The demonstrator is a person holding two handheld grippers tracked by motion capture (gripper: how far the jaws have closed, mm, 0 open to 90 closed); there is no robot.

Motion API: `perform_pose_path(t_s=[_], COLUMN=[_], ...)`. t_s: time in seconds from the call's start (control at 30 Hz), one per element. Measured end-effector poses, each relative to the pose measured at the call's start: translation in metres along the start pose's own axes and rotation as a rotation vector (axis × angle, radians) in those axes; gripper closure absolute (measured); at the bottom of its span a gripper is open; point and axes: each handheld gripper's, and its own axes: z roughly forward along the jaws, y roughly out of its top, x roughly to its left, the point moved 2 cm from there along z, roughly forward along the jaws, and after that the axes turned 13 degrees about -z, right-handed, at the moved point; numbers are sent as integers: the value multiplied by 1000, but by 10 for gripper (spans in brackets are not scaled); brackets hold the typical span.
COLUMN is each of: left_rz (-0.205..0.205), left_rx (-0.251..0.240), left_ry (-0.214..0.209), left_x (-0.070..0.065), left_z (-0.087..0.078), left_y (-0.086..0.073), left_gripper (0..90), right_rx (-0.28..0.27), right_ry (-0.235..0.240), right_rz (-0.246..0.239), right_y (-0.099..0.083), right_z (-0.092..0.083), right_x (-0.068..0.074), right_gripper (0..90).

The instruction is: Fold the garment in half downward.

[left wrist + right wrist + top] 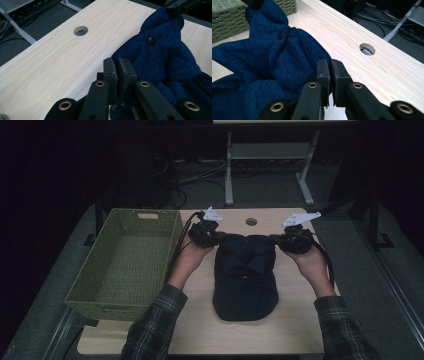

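A dark blue knitted garment (245, 280) lies folded on the wooden table (295, 320), its far edge raised at both corners. My left gripper (222, 239) is shut on the far left corner, and my right gripper (276, 239) is shut on the far right corner. In the left gripper view the black jaws (117, 68) are pressed together with blue knit (162, 57) caught low between them, and the other gripper (178, 6) pinches a raised peak of fabric. The right gripper view shows its jaws (330, 71) closed at the edge of the garment (267, 62), which bears a dark button (280, 35).
A green woven basket (95, 307) stands at the table's left side, seen again as woven wall (227, 20) in the right gripper view. A round cable hole (251, 221) sits near the far edge. Desk legs and cables lie on the floor beyond.
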Motion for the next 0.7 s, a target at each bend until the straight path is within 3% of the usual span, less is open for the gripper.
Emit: perform_pose_path(t_s=[0.33,0.7], left_rz=[-14,-19], left_rx=[23,39], left_ry=[-45,-82], left_x=[-10,-23], left_z=[-5,-16], left_y=[-21,-46], left_gripper=[852,850], right_rx=[-13,-39], right_ry=[40,70], right_rz=[6,-26], right_y=[-16,-27], right_z=[-8,-23], right_x=[19,48], right_gripper=[854,853])
